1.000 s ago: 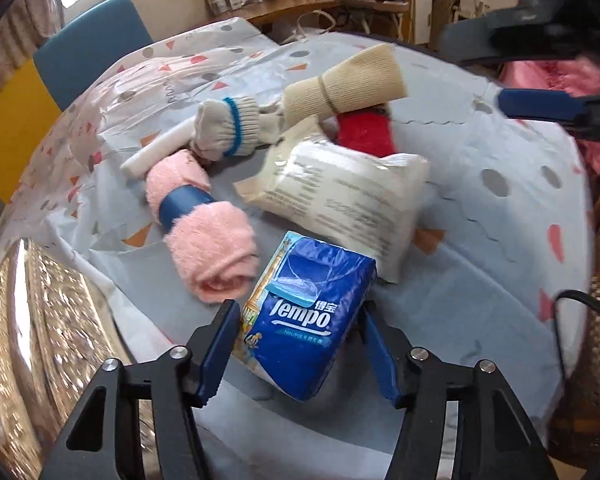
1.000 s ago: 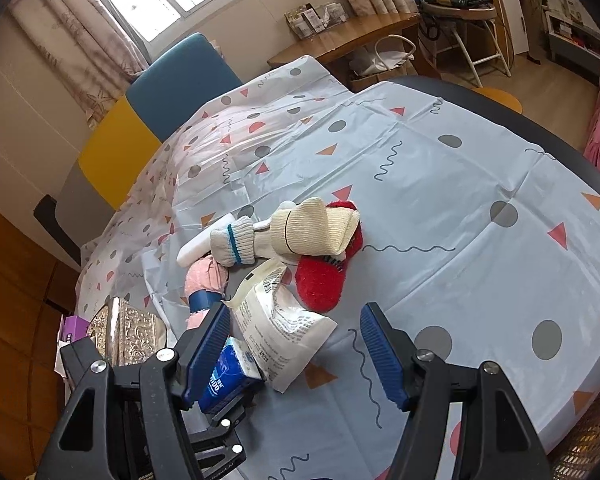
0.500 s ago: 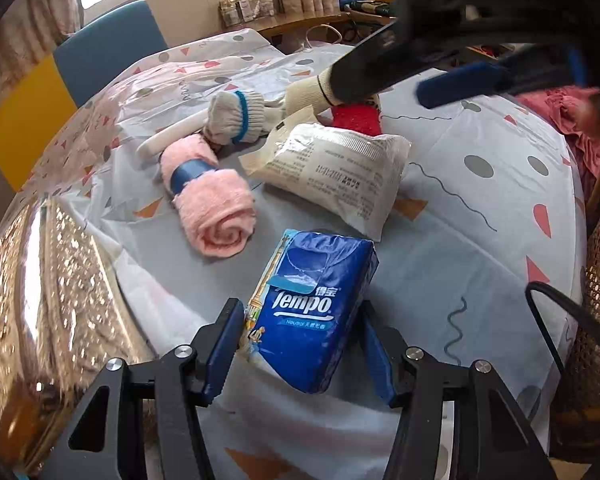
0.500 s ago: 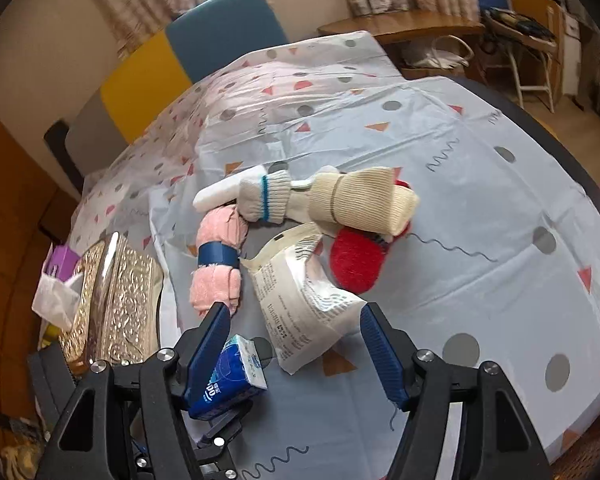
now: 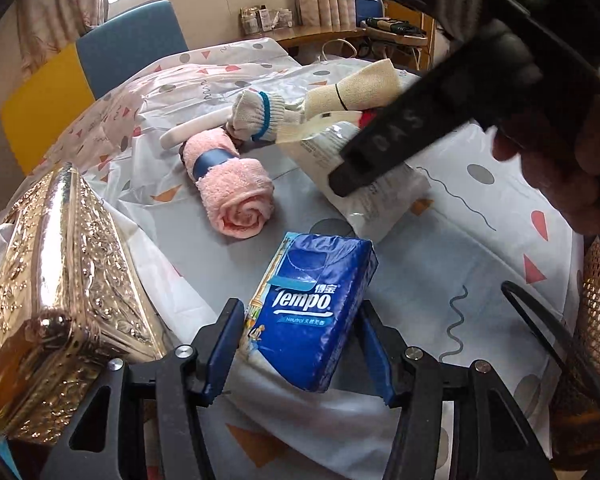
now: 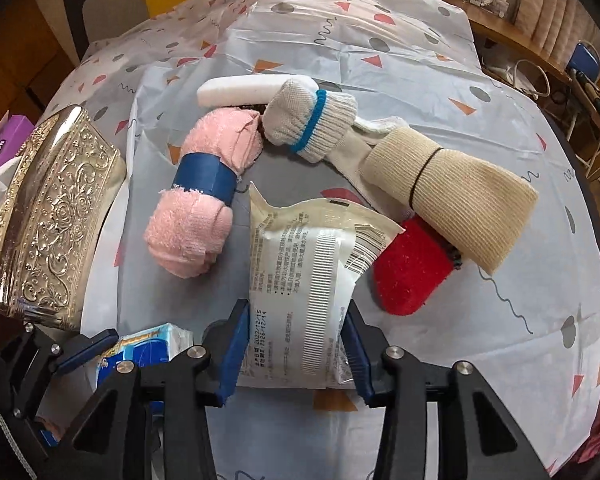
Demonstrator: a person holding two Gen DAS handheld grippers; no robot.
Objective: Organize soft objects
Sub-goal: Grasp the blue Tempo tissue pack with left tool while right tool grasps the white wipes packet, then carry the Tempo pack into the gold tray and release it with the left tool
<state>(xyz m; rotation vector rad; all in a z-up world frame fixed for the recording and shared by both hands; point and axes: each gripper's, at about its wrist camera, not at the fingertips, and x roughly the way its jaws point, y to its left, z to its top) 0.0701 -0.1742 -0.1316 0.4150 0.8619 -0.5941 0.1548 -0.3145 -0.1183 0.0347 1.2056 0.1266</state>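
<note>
My left gripper (image 5: pixel 300 320) is shut on a blue Tempo tissue pack (image 5: pixel 312 304), held tilted just above the tablecloth beside the gold box. The right gripper (image 6: pixel 296 312) points steeply down with its jaws closing on a white printed packet (image 6: pixel 300 264); both blue pads touch the packet's edges. Behind it lie a pink towel roll with a blue band (image 6: pixel 204 196), a knit sock with a blue stripe (image 6: pixel 312 120), a beige ribbed roll (image 6: pixel 448 196), a red fuzzy piece (image 6: pixel 412 272) and a white bar (image 6: pixel 252 86). The right gripper's black body (image 5: pixel 420 120) crosses the left wrist view.
An ornate gold box (image 6: pixel 56 216) stands at the table's left edge, with a purple box (image 6: pixel 8 136) and white tissue behind it. Blue and yellow chair backs (image 5: pixel 132 44) stand past the far side. A wicker basket (image 5: pixel 596 340) sits off the right edge.
The right gripper has dropped, rolled and come over the white packet, and its jaws have narrowed onto it. The left gripper has carried the tissue pack closer to the gold box.
</note>
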